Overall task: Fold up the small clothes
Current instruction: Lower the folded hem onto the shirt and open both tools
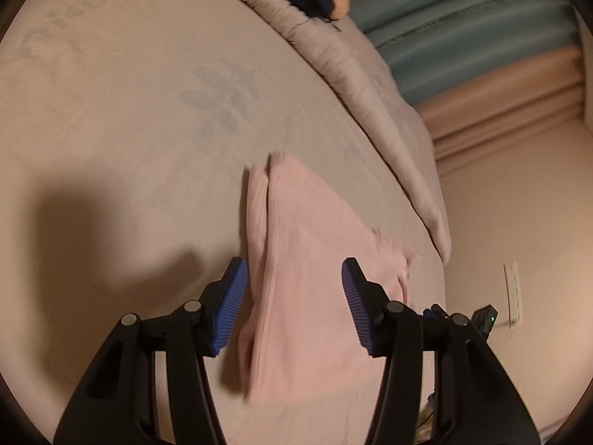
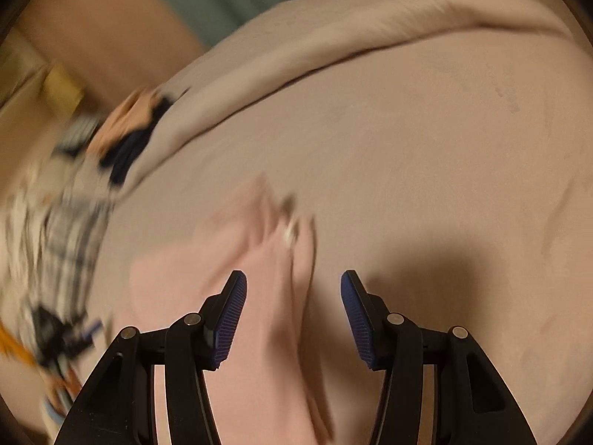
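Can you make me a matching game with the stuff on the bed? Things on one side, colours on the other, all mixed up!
Things:
1. garment
2. pads
3. leaf print
4. bed cover

Colours:
A. beige
B. grey
C. pink
D. blue

Pairs: 1-C, 2-D, 3-B, 4-A

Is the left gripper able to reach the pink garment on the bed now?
Probably yes. The left gripper is open right above the pink garment, which lies flat on the bed cover, and nothing sits between them.
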The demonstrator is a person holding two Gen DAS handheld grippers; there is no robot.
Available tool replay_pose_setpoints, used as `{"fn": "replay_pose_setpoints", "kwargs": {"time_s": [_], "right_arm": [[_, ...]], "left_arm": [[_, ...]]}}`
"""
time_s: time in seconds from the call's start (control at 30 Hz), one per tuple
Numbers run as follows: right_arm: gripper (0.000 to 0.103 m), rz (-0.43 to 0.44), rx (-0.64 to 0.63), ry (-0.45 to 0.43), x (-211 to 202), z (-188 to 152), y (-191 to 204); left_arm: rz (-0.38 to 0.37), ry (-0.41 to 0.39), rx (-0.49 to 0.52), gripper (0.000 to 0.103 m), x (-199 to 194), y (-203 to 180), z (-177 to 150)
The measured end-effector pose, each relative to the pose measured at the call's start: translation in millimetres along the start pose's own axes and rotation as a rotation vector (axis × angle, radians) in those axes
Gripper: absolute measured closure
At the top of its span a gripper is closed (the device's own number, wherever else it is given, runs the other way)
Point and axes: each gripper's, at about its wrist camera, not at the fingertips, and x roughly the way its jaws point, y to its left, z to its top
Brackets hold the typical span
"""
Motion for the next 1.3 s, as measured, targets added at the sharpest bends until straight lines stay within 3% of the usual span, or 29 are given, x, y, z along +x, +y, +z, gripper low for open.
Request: {"fn": "replay_pose_setpoints", "kwargs": {"time_s": [0.17, 0.4, 0.63, 0.73, 0.83, 1.23, 1.3], "right_arm": [[0.050, 0.029, -0.140, 0.044, 0, -37, 13], [0.050, 0.020, -0.167, 0.045, 11, -51, 19], [0.050, 0.032, -0.177, 0.104, 18, -54, 27], [0.068, 0.063, -0.184, 0.094, 15, -55, 29], [0.072, 0.073, -0.196, 0.080, 9, -56, 30], [0.072, 0.096, -0.154, 0.108, 20, -59, 29], [0.072, 0.101, -0.165, 0.112, 21, -59, 30]], "left_arm": [[-0.056, 0.002, 0.038, 0.050, -16, 14, -40], [-0.094, 0.023, 0.101, 0.050, 1, -2, -50], [-0.001, 0.096, 0.119, 0.052, 43, -11, -54], [0.011, 0.080, 0.121, 0.054, 42, -12, -57], [0.001, 0.043, 0.105, 0.053, 29, -7, -58], [-0.004, 0.089, 0.070, 0.054, 39, 4, -62], [-0.002, 0.072, 0.083, 0.060, 36, 3, -62]]}}
